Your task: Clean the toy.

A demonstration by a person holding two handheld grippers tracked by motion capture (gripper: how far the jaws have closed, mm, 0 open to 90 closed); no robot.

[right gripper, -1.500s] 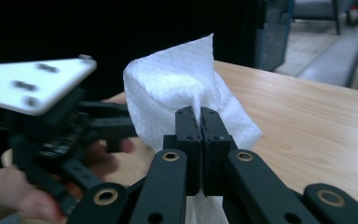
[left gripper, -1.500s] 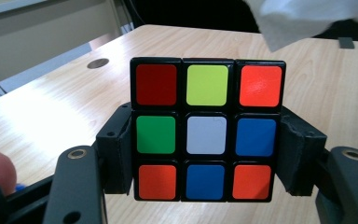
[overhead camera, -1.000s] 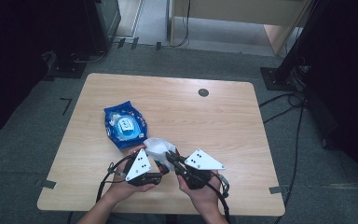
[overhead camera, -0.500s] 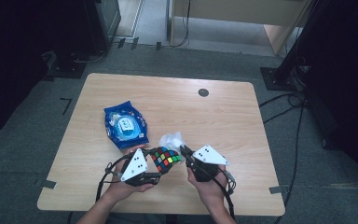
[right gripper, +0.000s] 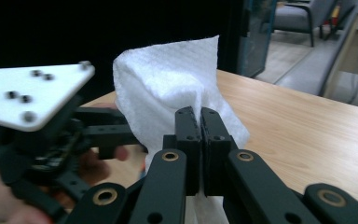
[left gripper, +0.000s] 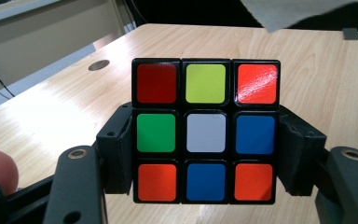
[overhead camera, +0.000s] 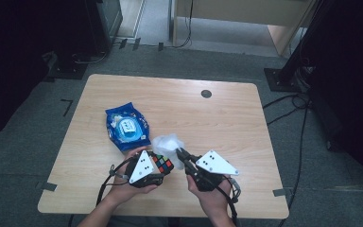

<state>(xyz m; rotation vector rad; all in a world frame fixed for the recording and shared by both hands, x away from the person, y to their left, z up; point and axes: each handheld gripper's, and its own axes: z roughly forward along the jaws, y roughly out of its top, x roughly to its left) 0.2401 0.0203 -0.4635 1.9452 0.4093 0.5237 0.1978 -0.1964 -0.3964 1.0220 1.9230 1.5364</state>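
Observation:
A scrambled colour cube (overhead camera: 163,163) sits between the jaws of my left gripper (overhead camera: 157,166) near the table's front edge. In the left gripper view the black pads press on the middle row of the cube (left gripper: 205,130) from both sides. My right gripper (overhead camera: 179,152) is just right of the cube, and its jaws are shut on a white paper tissue (overhead camera: 168,142). In the right gripper view the tissue (right gripper: 168,79) stands up behind the closed right gripper (right gripper: 200,126), with the left gripper's white plate (right gripper: 32,98) at the left.
A blue snack packet (overhead camera: 126,126) lies on the wooden table (overhead camera: 227,118) to the left of the hands. A round cable hole (overhead camera: 206,93) sits near the far edge. Dark floor and stands surround the table.
The right gripper with the tissue drew off the cube to the right, which uncovered the cube's coloured top. It now sits close beside the cube. The left hand stayed put.

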